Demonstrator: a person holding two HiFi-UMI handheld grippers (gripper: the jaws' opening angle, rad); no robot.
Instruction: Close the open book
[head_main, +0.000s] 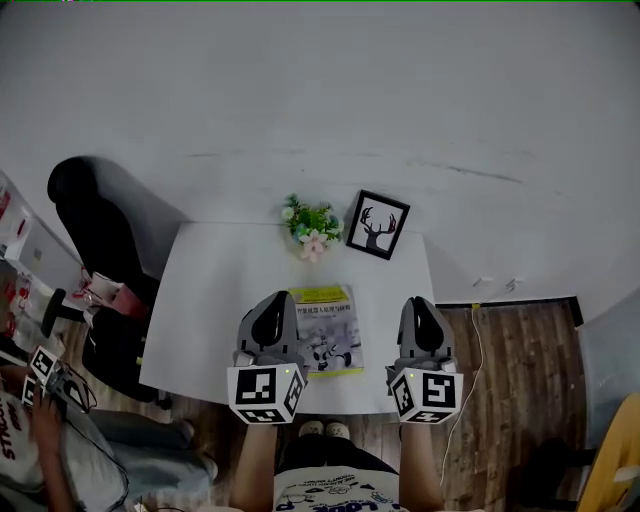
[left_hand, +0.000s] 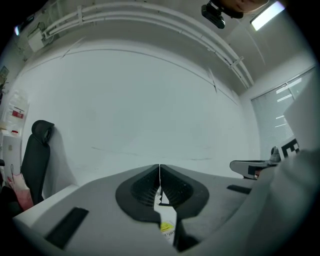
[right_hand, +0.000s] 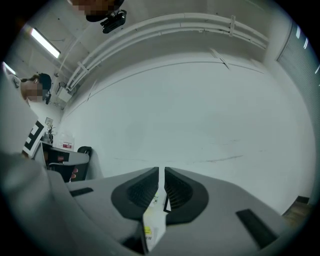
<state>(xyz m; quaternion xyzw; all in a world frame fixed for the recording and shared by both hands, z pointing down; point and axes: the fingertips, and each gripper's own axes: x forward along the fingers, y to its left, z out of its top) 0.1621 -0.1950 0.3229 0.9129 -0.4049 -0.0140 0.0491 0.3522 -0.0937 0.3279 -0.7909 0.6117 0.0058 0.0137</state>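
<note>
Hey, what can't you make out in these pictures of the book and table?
Book: left edge hidden behind the left gripper, head view; cover print too small to read.
Table: near edge partly hidden by the right gripper, head view.
Both gripper views: own jaws hide all but a sliver of book.

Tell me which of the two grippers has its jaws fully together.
The left gripper: in its own view the jaws meet in a thin line, with nothing between them. The right gripper shows a narrow gap between its jaws.
</note>
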